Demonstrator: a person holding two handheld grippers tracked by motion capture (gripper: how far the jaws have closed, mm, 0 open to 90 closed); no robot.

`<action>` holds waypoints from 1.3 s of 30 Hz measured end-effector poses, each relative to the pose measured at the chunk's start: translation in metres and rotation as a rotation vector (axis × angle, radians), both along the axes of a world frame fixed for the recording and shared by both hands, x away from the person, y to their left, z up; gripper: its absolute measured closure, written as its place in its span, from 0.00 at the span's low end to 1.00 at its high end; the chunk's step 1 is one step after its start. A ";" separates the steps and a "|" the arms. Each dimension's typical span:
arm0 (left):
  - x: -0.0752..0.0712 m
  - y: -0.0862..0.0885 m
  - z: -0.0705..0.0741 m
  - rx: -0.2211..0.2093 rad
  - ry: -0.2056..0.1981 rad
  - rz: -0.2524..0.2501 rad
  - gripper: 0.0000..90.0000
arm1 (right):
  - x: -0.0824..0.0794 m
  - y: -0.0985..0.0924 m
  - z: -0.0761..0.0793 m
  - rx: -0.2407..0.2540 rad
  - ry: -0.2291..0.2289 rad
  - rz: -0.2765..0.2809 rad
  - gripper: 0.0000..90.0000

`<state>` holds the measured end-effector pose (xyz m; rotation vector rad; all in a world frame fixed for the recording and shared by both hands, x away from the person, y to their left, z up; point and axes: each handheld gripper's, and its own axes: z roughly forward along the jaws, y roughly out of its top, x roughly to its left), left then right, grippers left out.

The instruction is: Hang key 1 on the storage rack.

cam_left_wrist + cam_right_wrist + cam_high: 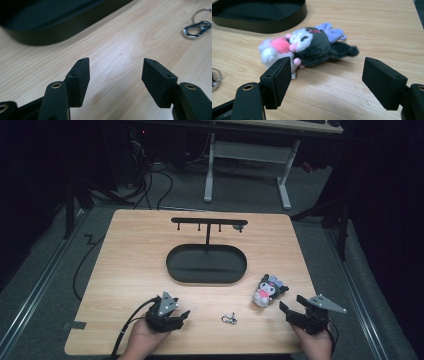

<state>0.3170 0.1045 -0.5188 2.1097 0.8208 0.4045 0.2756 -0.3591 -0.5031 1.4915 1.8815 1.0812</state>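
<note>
A small plush toy [269, 289], dark grey with a white face, pink body and purple bow, lies on its side on the wooden table [130, 260]. Just in front of my right gripper [325, 75] the same plush toy [312, 47] rests untouched; the jaws stand wide apart with nothing between them. A silver key ring clasp [229, 319] lies between my two hands. My left gripper [181, 316] is at the front left, open and empty over bare wood [116, 72]. The clasp [196, 28] shows at the upper right of the left gripper view.
A black oval tray [206, 264] sits mid-table, with a black T-shaped hanger stand [207, 225] rising from its back. The tray's rim [262, 26] lies behind the plush. Desk legs [285, 185] and cables are on the floor beyond the table.
</note>
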 end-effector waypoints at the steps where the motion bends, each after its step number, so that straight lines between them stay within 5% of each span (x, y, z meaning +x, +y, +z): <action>1: 0.003 0.003 0.000 -0.002 0.001 0.008 0.44 | 0.001 0.001 -0.001 -0.008 0.002 -0.005 0.29; 4: 0.010 0.010 -0.001 -0.056 0.027 0.021 0.43 | 0.002 0.004 -0.001 -0.016 0.005 -0.028 0.31; 14: 0.017 0.034 0.005 -0.085 0.000 0.056 0.45 | -0.002 0.010 -0.001 -0.027 -0.001 -0.001 0.38; 20: 0.013 0.059 0.001 -0.034 -0.003 0.093 0.44 | -0.004 0.015 0.000 -0.049 -0.029 0.037 0.50; 25: 0.009 0.066 0.000 -0.084 0.009 0.139 0.42 | -0.003 0.027 0.007 -0.043 -0.054 0.094 0.58; 33: -0.003 0.082 -0.002 -0.061 -0.005 0.169 0.41 | 0.010 0.061 0.015 0.027 -0.066 0.200 0.75; 39: -0.012 0.098 -0.004 -0.048 0.001 0.205 0.41 | 0.025 0.087 0.012 -0.026 -0.047 0.261 1.00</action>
